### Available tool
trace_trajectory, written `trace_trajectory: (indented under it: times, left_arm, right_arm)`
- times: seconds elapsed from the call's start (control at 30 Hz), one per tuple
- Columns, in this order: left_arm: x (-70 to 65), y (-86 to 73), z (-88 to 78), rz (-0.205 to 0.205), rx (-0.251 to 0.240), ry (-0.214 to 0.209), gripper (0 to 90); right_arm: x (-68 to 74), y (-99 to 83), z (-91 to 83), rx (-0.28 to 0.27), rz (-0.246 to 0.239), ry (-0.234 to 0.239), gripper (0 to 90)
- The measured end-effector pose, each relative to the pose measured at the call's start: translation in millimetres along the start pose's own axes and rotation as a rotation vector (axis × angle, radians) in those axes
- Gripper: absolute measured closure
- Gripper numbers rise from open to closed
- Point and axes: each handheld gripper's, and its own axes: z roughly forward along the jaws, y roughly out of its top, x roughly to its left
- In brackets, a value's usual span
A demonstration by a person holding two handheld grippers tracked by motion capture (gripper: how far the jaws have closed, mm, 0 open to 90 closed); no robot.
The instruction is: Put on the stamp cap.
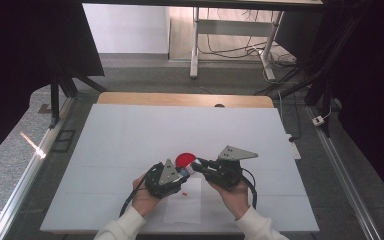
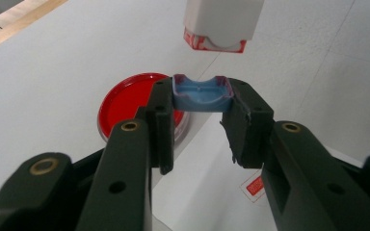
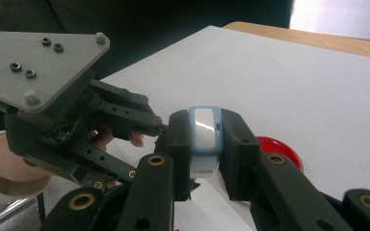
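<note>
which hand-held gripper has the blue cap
The left hand-held gripper clamps the blue cap; the right hand-held gripper holds the white stamp.

No text, brand name or number can be read on any surface. The white body of the stamp (image 2: pixel 221 21) carries red print along its lower edge, too blurred to resolve into characters. A small red rectangular mark (image 2: pixel 254 185) stands on the white sheet of paper (image 2: pixel 207 163) beside the jaws of the left gripper; its content is illegible. A small red mark (image 1: pixel 185 192) shows on the same paper in the high view, also unreadable.
</note>
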Motion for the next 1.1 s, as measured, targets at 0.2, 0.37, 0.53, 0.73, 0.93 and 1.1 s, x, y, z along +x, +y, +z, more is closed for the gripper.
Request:
trace_trajectory:
  times: [0.2,0.37,0.53,0.73,0.93,1.1]
  left_arm:
    - [-1.4,1.5,2.1,0.006,-0.01,0.008,64.9]
    - [-2.8,2.5,3.0,0.011,-0.014,0.016,64.9]
    - [-3.4,2.6,3.1,0.013,-0.018,0.019,64.9]
    - [-4.9,3.2,2.3,0.022,-0.029,0.021,64.9]
    - [-4.3,2.8,2.2,0.018,-0.033,0.031,64.9]
    - [-4.8,2.8,2.1,0.022,-0.034,0.03,64.9]
  right_arm:
    - [2.2,-1.4,2.8,0.007,0.003,-0.011,74.9]
    - [4.3,-1.4,3.9,0.003,0.013,-0.03,74.9]
    - [4.7,-2.1,4.8,0.007,0.031,-0.042,74.9]
    - [4.8,-2.5,5.1,0.006,0.048,-0.039,74.9]
    - [5.2,-2.2,5.3,0.006,0.074,-0.042,74.9]
    - [5.2,-2.4,5.8,0.006,0.084,-0.049,74.9]
